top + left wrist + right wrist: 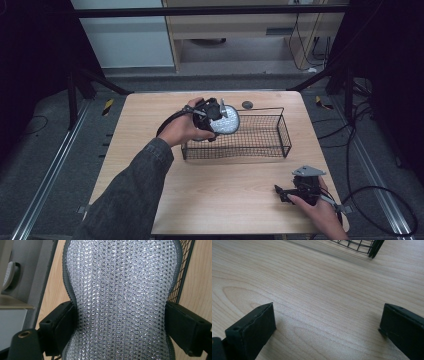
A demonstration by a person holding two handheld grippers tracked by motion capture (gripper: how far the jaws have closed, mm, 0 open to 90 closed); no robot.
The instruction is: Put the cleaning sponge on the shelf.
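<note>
High view, frame centre: the left tool (pixel 216 120) pinches a silvery mesh pad (pixel 227 120) above the left end of the wire basket (pixel 280 131), which looks empty. Dropping it in seems the remaining step. At lower right, the right tool (pixel 287 192) rests on the desk (pixel 220 185), jaws spread, holding nothing

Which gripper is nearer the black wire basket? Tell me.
Left. The left gripper holds a silvery mesh pad over the black wire basket; the right gripper rests apart, nearer the person.

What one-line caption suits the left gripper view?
Left claw clamps a silvery mesh pad beside the black wire basket.
</note>
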